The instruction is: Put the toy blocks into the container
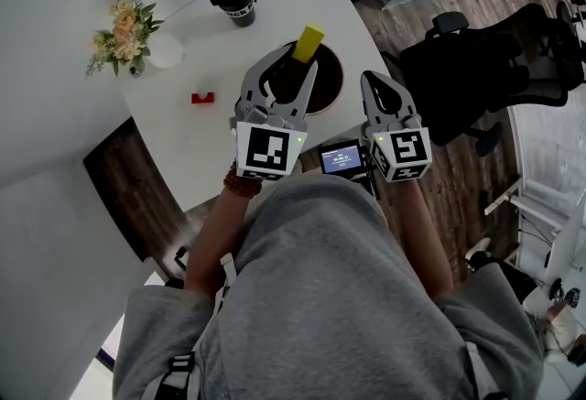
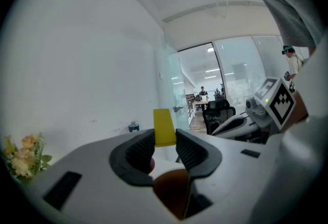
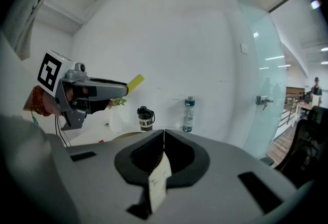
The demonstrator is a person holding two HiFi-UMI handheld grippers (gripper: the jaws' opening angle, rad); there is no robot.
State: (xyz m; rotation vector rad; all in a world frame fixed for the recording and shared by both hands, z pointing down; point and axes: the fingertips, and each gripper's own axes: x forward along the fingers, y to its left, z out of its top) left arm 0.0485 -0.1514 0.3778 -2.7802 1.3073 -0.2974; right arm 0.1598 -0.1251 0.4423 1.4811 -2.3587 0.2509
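Left gripper (image 1: 287, 76) pinches the yellow block (image 1: 309, 42) above the container (image 1: 327, 85) at the surface's (image 1: 265, 14) right edge; lower before you release.

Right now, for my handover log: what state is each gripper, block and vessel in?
Left gripper: shut on yellow block, over the container.
Right gripper: shut, nothing held.
Red block: lying on the table.
Container: open-topped, contents hidden.
Tumbler: upright, lid on.
Bottle: upright, capped.
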